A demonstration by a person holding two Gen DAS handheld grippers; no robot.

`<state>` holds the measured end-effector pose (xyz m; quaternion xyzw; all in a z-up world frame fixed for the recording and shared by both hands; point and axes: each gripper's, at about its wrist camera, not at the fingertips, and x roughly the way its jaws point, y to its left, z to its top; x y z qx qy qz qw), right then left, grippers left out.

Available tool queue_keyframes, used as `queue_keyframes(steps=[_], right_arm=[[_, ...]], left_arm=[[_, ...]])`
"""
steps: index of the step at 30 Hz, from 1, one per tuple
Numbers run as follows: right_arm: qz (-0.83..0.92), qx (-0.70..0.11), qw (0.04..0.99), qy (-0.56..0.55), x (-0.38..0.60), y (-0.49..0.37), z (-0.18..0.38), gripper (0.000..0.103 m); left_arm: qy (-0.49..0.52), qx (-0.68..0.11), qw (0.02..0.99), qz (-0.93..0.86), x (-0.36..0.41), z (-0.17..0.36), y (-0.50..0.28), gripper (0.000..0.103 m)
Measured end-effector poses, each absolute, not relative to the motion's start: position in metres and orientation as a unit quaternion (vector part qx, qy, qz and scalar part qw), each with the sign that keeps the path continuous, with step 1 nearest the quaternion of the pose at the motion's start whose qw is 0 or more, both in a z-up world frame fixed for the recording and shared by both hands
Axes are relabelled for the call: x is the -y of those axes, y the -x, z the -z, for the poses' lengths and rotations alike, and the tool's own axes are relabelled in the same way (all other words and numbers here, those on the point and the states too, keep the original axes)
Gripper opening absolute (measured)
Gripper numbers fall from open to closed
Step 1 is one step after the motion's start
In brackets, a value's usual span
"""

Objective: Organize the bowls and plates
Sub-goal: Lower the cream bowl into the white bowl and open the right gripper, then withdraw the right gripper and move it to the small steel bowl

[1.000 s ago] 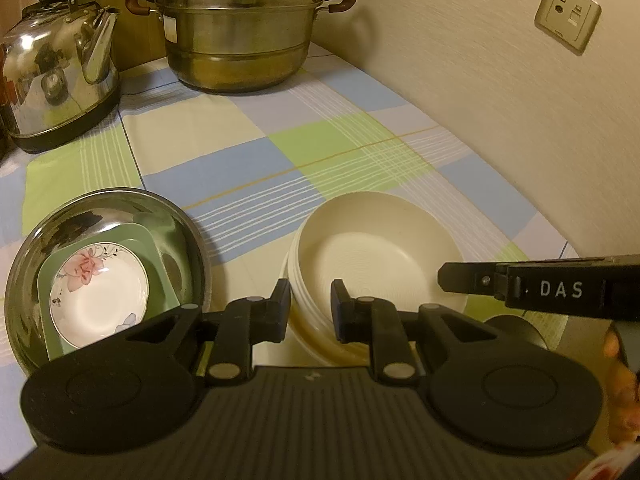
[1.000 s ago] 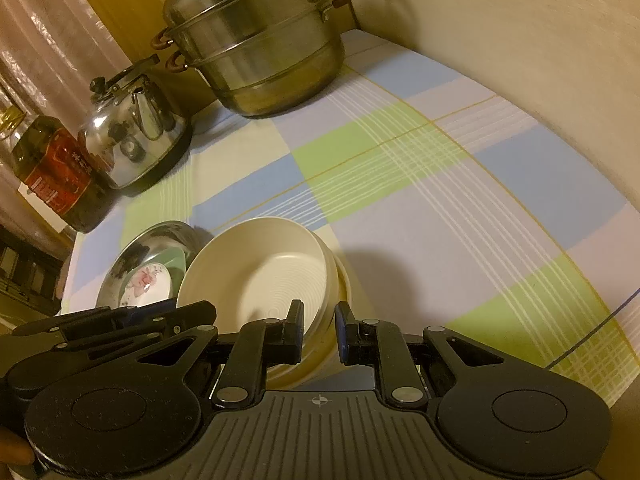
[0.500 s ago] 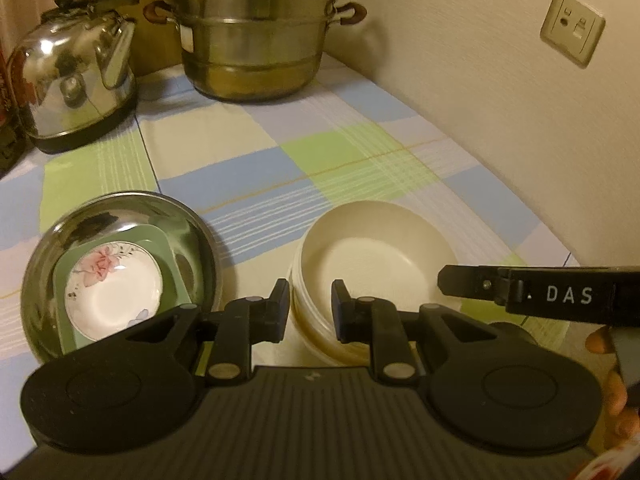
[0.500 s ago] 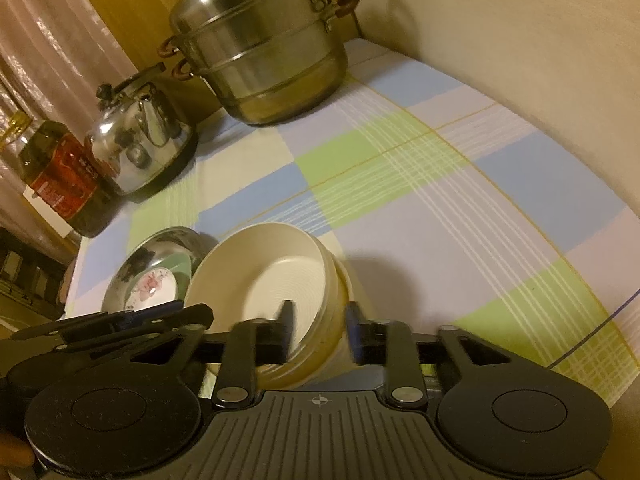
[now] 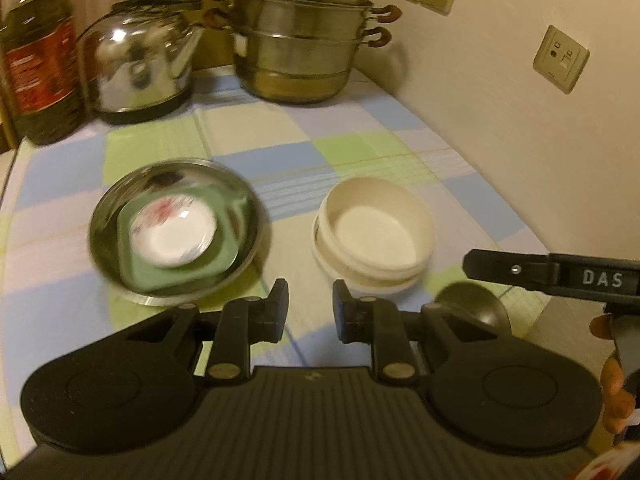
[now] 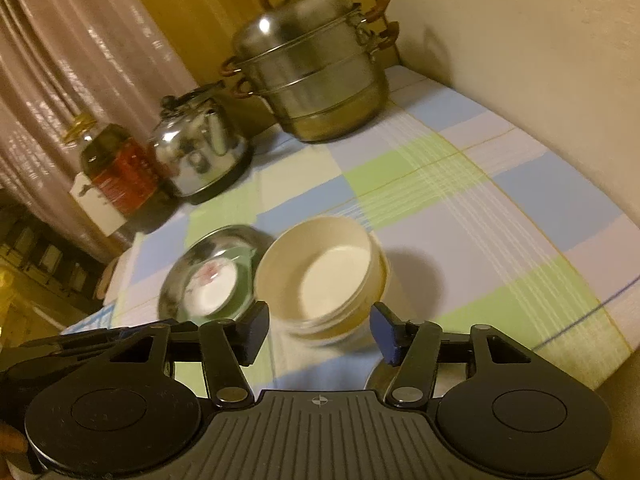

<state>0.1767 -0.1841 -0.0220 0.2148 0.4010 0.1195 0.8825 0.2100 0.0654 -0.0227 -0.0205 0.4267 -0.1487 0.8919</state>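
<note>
**Both grippers clear of the stacked bowls**

Fingers of the right gripper (image 6: 320, 330) stand wide apart, having just been opening, with nothing between the pads; the cream bowl stack (image 6: 324, 276) sits just beyond them on the checked tablecloth (image 6: 500, 208). Left gripper (image 5: 310, 308) shows a narrow gap, empty, held above the cloth between both dish groups. Steel basin (image 5: 176, 232), just left of the stack and apart from it, holds a green square dish (image 5: 224, 256) with a floral saucer (image 5: 174, 236) on top. Steamer pot (image 5: 304, 36), kettle (image 5: 140, 60) and oil bottle (image 5: 38, 56) line the far edge, well apart. No obstruction lies between either gripper and the dishes. A dark round object (image 5: 472, 304) lies near the front right edge; identity unclear.
</note>
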Motion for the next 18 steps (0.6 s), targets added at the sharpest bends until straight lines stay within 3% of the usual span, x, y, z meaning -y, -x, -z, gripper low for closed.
queue_keyframes(steps=[18], right_arm=[[-0.154,-0.456,0.864,-0.147,0.184,-0.077,0.041,0.071]], left_arm=[[0.051,-0.454,0.886,0.081,-0.078,0.032,-0.097,0.024]])
